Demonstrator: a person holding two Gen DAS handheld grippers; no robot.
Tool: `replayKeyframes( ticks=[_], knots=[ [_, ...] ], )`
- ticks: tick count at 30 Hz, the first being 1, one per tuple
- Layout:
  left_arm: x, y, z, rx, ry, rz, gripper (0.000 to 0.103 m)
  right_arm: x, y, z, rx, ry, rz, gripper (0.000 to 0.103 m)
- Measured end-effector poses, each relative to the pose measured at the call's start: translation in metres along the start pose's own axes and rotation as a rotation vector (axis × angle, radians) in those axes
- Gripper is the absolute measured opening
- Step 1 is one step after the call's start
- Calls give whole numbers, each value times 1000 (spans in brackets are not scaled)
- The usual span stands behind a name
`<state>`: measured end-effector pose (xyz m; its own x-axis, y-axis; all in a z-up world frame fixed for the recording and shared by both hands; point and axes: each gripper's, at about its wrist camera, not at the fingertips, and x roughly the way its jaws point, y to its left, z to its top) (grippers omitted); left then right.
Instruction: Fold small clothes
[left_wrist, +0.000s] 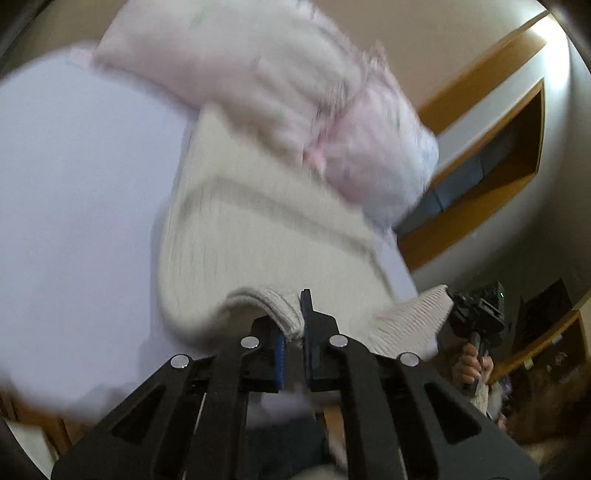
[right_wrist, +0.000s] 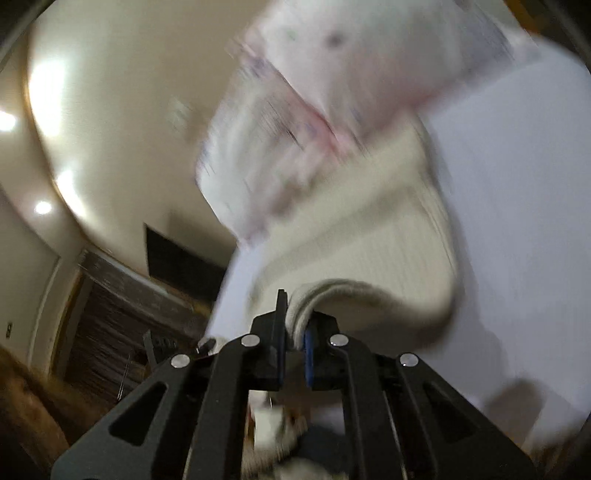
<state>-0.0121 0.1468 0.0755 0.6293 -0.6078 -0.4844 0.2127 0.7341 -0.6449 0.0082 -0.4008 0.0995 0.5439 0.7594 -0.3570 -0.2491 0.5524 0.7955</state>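
A cream ribbed knit garment (left_wrist: 251, 236) lies on a white table (left_wrist: 74, 184), its near edge lifted. My left gripper (left_wrist: 295, 325) is shut on one corner of that edge. My right gripper (right_wrist: 295, 325) is shut on the other corner of the cream garment (right_wrist: 354, 229), which folds over its fingers. The right gripper also shows at the right of the left wrist view (left_wrist: 476, 314), held by a hand, with cream knit at its tip. Both views are motion-blurred.
A pile of pink and white printed clothes (left_wrist: 295, 92) lies on the far end of the cream garment; it also shows in the right wrist view (right_wrist: 332, 92). Wooden shelving (left_wrist: 498, 147) stands beyond the table's right edge. A dark wall panel (right_wrist: 181, 266) and wooden furniture are at left.
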Motion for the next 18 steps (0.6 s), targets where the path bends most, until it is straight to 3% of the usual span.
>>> replayKeyframes(
  ticks=[3, 5, 6, 9, 13, 15, 16, 17, 18],
  knots=[
    [23, 2, 68, 2, -155, 76, 6, 27, 7, 59, -51, -159, 23, 7],
    [52, 8, 106, 5, -195, 148, 6, 61, -7, 98, -29, -230, -12, 7],
    [81, 14, 129, 11, -192, 207, 6, 76, -14, 111, -14, -239, -40, 7],
    [139, 29, 157, 6, -124, 301, 6, 131, -52, 138, 70, -205, -176, 7],
    [187, 38, 166, 17, -56, 346, 6, 173, -94, 142, 167, -174, -350, 8],
    [188, 41, 167, 26, -46, 346, 6, 173, -104, 142, 208, -211, -417, 26],
    [188, 45, 169, 22, -34, 348, 7, 167, -106, 140, 223, -253, -468, 65],
    [187, 48, 171, 11, -21, 343, 11, 157, -105, 137, 223, -307, -494, 97],
    [181, 52, 172, -7, -7, 328, 13, 149, -101, 134, 217, -348, -509, 100]
  ],
)
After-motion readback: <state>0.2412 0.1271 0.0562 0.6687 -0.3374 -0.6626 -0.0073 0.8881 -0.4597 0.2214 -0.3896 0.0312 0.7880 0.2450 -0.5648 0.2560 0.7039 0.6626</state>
